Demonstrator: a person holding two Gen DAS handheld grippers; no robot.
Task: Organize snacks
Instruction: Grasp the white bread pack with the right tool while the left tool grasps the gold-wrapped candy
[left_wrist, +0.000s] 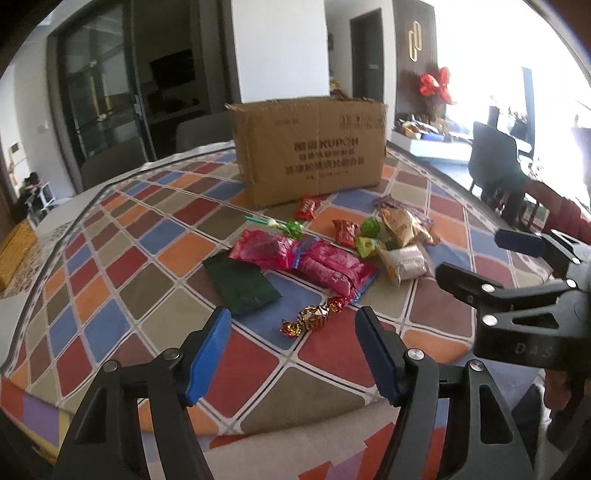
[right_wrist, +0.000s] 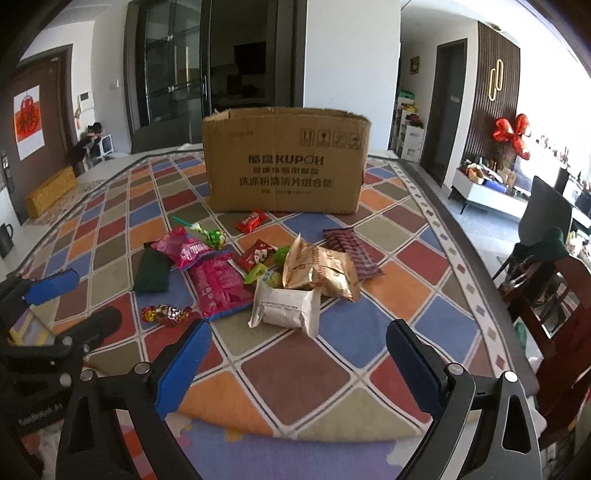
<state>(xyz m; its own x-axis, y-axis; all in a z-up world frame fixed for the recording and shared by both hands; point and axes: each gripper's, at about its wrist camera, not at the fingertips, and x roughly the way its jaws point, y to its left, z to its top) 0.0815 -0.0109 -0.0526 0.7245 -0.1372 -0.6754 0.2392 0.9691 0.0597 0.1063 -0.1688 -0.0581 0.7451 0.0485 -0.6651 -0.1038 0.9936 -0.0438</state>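
Several snacks: a loose heap on the patchwork tablecloth (right_wrist: 295, 373), in front of the cardboard box (right_wrist: 286, 162).
Box: stands upright at the far side of the table, open at the top, printed face toward both cameras; a small red packet (right_wrist: 252, 220) lies just at its foot.
Left of heap: a dark green packet (left_wrist: 242, 284) lies flat, with two pink packets (left_wrist: 332, 267) just beside it, one overlapping the other.
Middle: a green lollipop (right_wrist: 215, 236), small red and green candies, a gold-brown crinkled bag (right_wrist: 321, 269) leaning on a white packet (right_wrist: 286, 306).
Right of heap: a purple striped packet (right_wrist: 351, 251) lies partly under the gold bag.
Nearest item: a foil-wrapped candy (left_wrist: 314, 317), red and gold, lies apart from the heap on the near side.
Left gripper (left_wrist: 291, 354): jaws partly open and empty; the foil candy lies just beyond the tips, between their lines, not touched.
Right gripper (right_wrist: 299, 365): jaws spread wide and empty; the white packet lies just ahead of the tips, nothing between the blue pads.
Surroundings: a dark chair (right_wrist: 546, 218) stands off the table's right edge.
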